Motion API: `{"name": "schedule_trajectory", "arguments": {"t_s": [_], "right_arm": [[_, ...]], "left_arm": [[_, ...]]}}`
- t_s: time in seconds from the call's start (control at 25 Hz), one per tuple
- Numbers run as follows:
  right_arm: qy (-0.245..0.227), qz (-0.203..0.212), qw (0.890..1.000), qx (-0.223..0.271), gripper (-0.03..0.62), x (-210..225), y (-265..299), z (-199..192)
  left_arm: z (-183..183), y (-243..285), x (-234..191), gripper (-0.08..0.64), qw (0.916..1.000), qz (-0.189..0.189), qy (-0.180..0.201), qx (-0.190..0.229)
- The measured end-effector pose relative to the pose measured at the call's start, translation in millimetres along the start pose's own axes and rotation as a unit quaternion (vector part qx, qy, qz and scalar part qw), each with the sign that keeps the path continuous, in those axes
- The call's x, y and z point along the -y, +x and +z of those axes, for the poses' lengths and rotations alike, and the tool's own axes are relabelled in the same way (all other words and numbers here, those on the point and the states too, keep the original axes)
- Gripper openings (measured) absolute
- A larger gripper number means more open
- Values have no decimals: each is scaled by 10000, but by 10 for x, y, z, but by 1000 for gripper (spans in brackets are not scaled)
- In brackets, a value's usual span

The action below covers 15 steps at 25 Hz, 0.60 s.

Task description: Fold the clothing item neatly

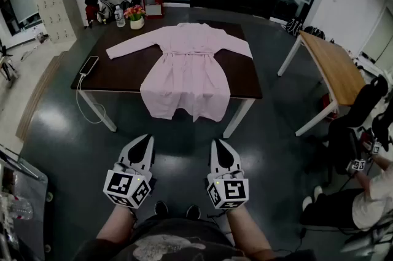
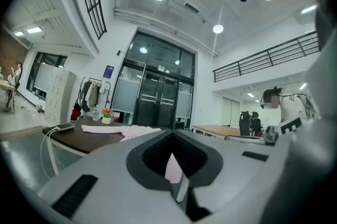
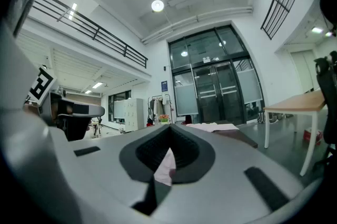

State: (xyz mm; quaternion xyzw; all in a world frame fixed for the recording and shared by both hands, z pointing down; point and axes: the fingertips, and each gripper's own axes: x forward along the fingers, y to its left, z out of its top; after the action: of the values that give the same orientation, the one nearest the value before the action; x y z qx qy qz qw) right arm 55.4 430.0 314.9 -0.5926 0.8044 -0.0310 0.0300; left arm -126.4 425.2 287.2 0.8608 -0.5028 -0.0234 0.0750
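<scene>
A pale pink robe (image 1: 187, 66) lies spread flat on a dark table (image 1: 245, 78), sleeves out to both sides and its hem hanging over the near edge. My left gripper (image 1: 148, 138) and right gripper (image 1: 215, 143) are held level side by side over the floor, well short of the table. Both are shut with nothing between the jaws. In the left gripper view the robe (image 2: 126, 130) shows far ahead beyond the closed left gripper (image 2: 171, 137). The right gripper view shows the robe (image 3: 210, 126) past the closed right gripper (image 3: 169, 129).
A phone (image 1: 89, 64) with a white cable lies at the table's left end. A flower pot (image 1: 136, 15) and a bottle (image 1: 120, 16) stand at its far left corner. A wooden table (image 1: 331, 66) stands to the right, and a seated person (image 1: 368, 198) is at the lower right.
</scene>
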Motion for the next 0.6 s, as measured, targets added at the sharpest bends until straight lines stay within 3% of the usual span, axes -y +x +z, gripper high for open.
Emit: {"name": "schedule_trajectory", "arguments": {"t_s": [0.6], "right_arm": [[57, -5, 9999, -84, -11, 334, -149, -107]], "left_arm": [[-196, 130, 367, 9, 9999, -40, -5, -118]]}}
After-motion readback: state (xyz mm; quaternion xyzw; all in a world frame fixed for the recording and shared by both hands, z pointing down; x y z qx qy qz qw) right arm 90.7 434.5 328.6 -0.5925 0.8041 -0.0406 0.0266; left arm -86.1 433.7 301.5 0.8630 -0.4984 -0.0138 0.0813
